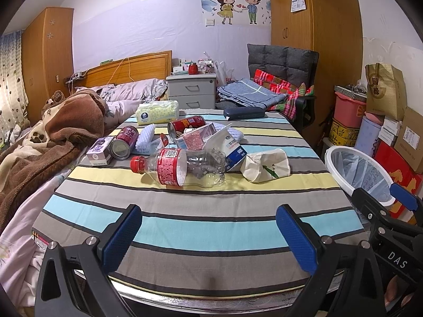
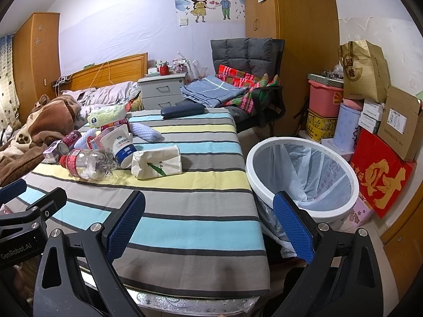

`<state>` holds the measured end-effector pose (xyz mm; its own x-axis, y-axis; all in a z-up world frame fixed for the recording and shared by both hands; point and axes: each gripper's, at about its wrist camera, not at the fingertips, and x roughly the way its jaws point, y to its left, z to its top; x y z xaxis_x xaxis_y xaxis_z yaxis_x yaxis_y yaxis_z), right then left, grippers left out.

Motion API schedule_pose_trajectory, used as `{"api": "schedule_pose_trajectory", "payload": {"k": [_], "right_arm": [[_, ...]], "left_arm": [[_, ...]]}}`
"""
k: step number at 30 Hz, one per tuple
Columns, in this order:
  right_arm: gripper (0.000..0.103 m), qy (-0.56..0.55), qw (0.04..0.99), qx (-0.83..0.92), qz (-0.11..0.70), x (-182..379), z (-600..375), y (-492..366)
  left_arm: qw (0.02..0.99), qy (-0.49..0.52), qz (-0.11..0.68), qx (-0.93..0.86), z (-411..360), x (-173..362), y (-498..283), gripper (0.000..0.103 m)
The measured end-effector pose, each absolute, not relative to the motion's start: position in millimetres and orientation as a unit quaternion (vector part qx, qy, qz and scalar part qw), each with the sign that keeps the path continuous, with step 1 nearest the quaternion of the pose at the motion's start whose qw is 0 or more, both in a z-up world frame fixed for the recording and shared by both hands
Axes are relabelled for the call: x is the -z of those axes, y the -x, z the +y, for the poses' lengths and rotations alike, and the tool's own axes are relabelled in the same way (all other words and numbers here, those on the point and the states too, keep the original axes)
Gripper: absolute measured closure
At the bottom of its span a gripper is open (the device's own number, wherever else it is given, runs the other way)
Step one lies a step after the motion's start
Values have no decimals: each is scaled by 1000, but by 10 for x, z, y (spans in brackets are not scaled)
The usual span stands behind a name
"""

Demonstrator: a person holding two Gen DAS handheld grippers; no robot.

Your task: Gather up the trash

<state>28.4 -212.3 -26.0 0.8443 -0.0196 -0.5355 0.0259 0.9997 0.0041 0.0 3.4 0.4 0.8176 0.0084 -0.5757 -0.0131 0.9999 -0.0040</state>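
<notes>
While both grippers are held low over the near edge of the striped tablecloth [image 1: 206, 222], nothing is gripped by either. The left gripper [image 1: 208, 233] is seen with its blue pads spread wide apart and empty; the right gripper [image 2: 208, 228] is likewise spread wide and empty, its right pad overlapping the white-rimmed trash bin [image 2: 301, 177] in the right wrist view. In the left wrist view the right gripper is noted at 4 o'clock, beside the bin.

At 12 o'clock from the left gripper, well apart from it, the trash is found clustered on the cloth. A clear plastic bottle [image 1: 182, 167] with red cap and label lies on its side nearest the pads. A crumpled paper cup [image 1: 265, 166] is recorded at 1 o'clock, just beside a blue-and-white carton [image 1: 230, 150]. Behind these, a red can [image 1: 186, 126], a maroon can [image 1: 124, 142] and a small purple carton [image 1: 100, 150] are observed toward 11 o'clock.

A tissue pack [image 1: 157, 111] and a dark blue case [image 1: 244, 112] lie at the far edge. The bin, lined with a bag, stands on the floor at 3 o'clock of the table.
</notes>
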Motion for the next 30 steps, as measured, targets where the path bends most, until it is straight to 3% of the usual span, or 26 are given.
{"api": "schedule_pose_trajectory", "payload": {"k": [30], "right_arm": [[4,-10,958,8,285,246,-2124,-381]], "left_arm": [[952,9,307,-6,174,21,-100,0]]}}
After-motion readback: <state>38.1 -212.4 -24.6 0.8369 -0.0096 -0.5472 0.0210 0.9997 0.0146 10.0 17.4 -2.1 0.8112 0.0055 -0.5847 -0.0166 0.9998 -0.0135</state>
